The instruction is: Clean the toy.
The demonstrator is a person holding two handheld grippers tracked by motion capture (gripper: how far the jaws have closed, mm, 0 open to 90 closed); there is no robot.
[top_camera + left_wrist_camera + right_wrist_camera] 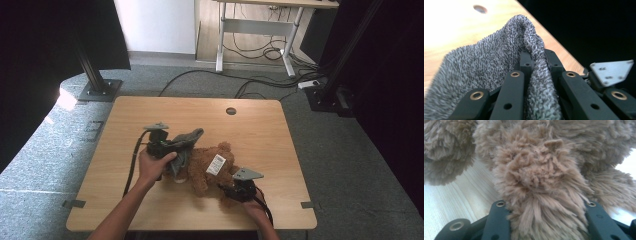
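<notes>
Both grippers, left (172, 145) and right (227, 189), have fingers clamped tight.

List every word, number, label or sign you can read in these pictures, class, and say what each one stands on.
White tag on the brown teddy bear: dark print shows, too small and blurred to read.
Grey knitted cloth in the left gripper: no text.
Right gripper, clamped on the bear's plush limb: no text.
Wooden table: no text.

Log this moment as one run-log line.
left gripper: shut on grey knit cloth | right gripper: shut on plush bear limb | bear lying on table
</notes>
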